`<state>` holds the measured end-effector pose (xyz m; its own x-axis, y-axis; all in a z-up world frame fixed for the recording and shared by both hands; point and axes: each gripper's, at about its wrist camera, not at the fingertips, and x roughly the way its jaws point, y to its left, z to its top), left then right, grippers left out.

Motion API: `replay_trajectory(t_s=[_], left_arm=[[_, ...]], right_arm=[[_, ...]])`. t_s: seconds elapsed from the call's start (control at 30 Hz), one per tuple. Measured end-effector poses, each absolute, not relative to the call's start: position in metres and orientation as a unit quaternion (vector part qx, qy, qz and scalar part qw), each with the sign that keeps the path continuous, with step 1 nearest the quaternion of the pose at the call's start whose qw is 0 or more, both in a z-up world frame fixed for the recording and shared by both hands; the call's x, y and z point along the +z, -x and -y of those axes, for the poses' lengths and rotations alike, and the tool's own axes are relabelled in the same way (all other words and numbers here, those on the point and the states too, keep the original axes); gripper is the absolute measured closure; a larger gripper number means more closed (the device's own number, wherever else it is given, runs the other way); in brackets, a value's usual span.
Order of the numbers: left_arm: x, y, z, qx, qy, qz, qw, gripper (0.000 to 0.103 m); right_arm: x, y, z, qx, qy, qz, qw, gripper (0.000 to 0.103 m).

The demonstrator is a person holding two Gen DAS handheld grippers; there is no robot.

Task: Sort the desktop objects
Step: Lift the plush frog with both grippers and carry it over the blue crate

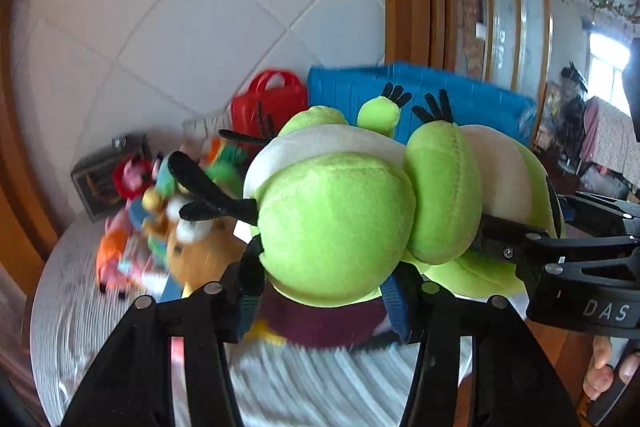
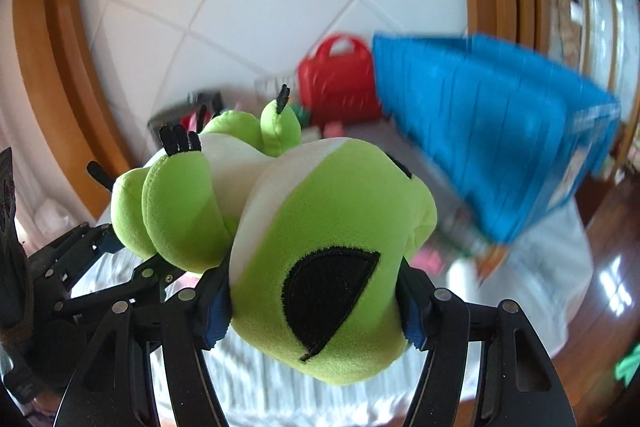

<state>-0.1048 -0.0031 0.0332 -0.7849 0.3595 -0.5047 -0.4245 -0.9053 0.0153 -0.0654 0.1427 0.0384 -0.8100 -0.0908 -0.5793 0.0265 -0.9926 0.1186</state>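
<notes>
A big green and white plush frog (image 1: 340, 223) with black felt toes is held in the air above the table by both grippers. My left gripper (image 1: 324, 291) is shut on its rounded body end. My right gripper (image 2: 316, 303) is shut on its head (image 2: 332, 267), beside a black felt eye (image 2: 328, 291). The right gripper also shows in the left wrist view (image 1: 520, 243), clamped on the frog from the right. The left gripper shows in the right wrist view (image 2: 132, 267) at the lower left.
A blue bin (image 2: 492, 131) stands at the back right of the white-clothed table (image 1: 300, 383), a red handled case (image 2: 336, 83) next to it. A pile of small plush toys (image 1: 152, 223) lies at the left before a dark box (image 1: 100, 175). A tiled wall is behind.
</notes>
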Motion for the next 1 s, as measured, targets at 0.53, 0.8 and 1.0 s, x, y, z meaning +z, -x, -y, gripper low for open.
replay_trajectory(t_s=[0.53,0.8,1.0], left_arm=[[0.113,0.234,-0.348,0.959,0.206,-0.005,0.194,0.051],[0.093,0.268,-0.44,0.952,0.248,-0.024,0.176,0.051],[0.087,0.282,-0.451,0.948,0.279,-0.018,0.153,0.045]], right_arm=[[0.13,0.196,-0.48,-0.97,-0.244,-0.01,0.014,0.036],[0.102,0.237,-0.572,-0.96,-0.278,0.022,0.037,0.036],[0.091,0.262,-0.597,-0.957,-0.288,0.026,0.032,0.026]])
